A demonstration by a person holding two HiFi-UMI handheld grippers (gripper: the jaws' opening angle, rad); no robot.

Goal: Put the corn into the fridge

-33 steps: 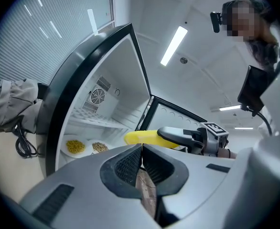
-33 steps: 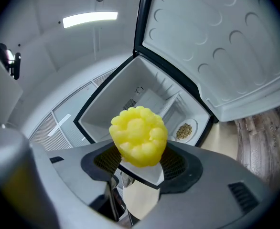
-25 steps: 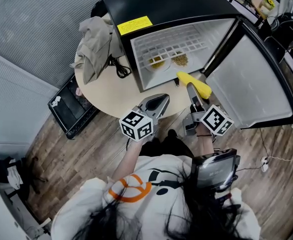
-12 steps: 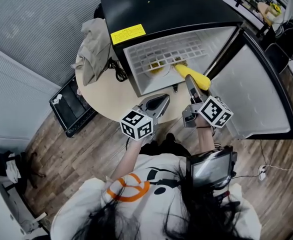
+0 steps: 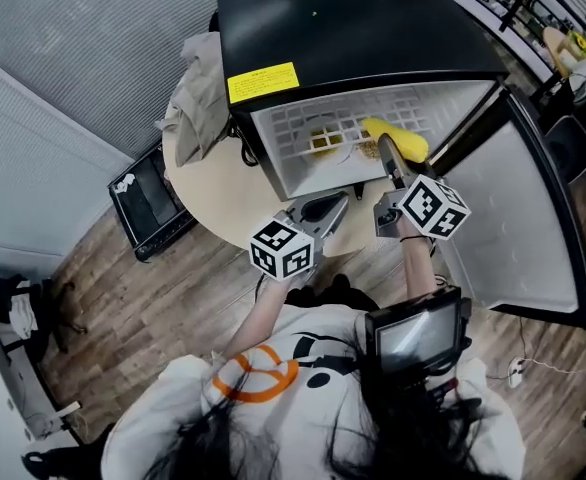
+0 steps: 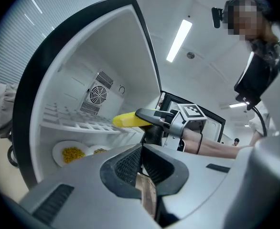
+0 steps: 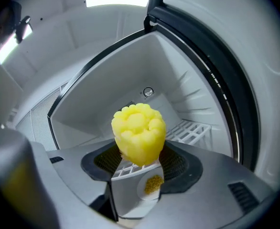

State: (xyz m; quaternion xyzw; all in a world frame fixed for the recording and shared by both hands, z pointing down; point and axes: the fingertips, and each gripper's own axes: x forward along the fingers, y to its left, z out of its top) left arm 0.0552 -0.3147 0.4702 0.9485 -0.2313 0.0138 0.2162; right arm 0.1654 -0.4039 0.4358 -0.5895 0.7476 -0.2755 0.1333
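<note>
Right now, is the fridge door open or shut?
Open. The fridge door stands swung aside, and the wire shelf inside shows.

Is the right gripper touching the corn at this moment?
Touching. The right gripper view shows it: the corn sits between the fingers of the right gripper, and both press its sides.

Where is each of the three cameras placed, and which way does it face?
Head view: on the person's head, looking steeply down at the open fridge; shows hair, forearms, left tongs, right tongs.
Left gripper view: rides the shut left tongs, facing into the fridge; shows the right forearm.
Right gripper view: rides the right tongs, facing the fridge's back wall past the clamped corn cob; no body shows.
Shared: all three show the corn cob and the fridge's interior.
</note>
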